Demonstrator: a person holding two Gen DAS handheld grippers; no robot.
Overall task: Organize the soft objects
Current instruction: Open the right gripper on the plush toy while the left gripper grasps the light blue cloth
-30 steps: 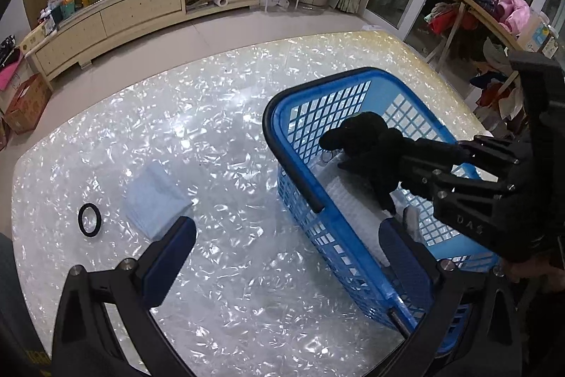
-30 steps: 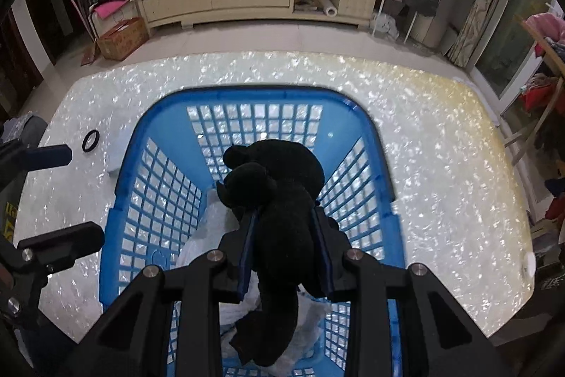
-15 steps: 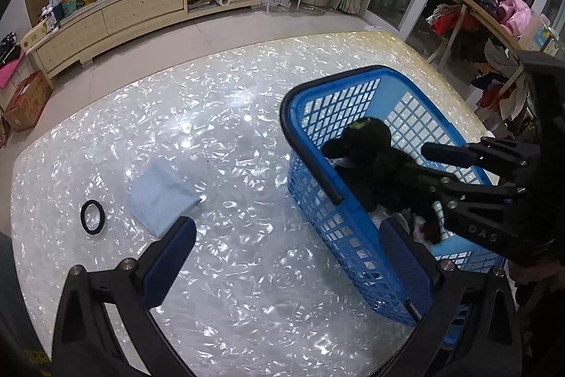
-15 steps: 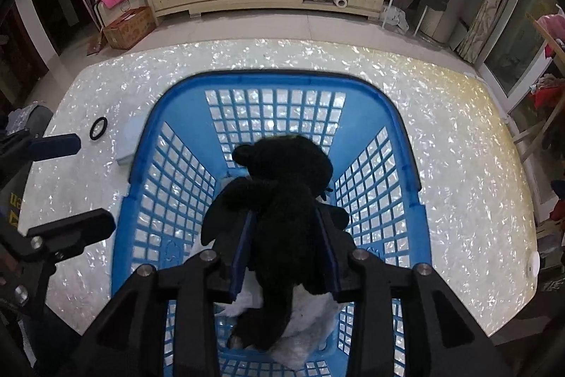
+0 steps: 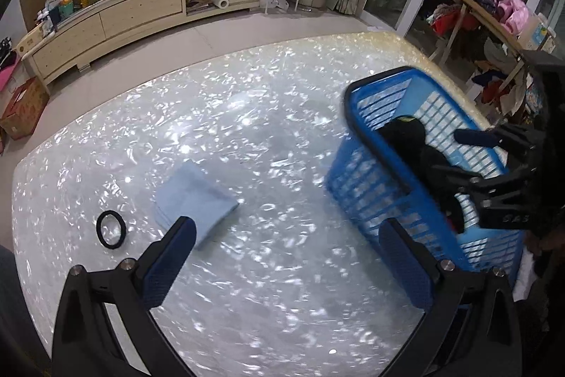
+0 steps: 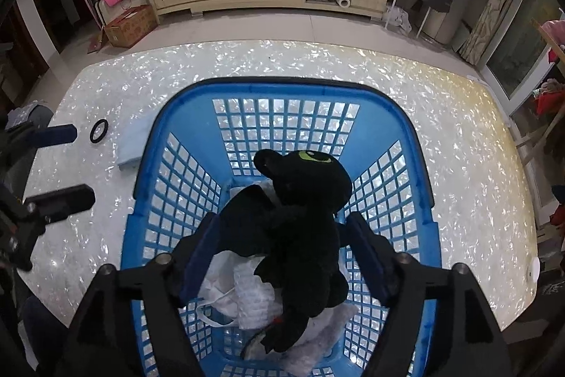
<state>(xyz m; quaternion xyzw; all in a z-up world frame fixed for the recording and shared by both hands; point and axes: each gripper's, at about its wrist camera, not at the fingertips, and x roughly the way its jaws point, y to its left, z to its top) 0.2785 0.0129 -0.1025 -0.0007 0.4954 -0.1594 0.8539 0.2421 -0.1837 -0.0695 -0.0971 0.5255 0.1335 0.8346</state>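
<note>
Nearest us, our right claw [image 6: 279, 257] is opening; a second ago its pads pinched the black plush dragon [image 6: 300, 218], and now they stand clear on both sides. The dragon has dropped onto the white soft items [image 6: 247, 292] in the blue basket [image 6: 416, 158], so we judge this piece stowed. Our left claw [image 5: 286, 257] hangs wide and empty over the desk [image 5: 247, 129]. Beyond it, the folded blue cloth [image 5: 194, 196] and black ring [image 5: 111, 229] wait outside the basket.
</note>
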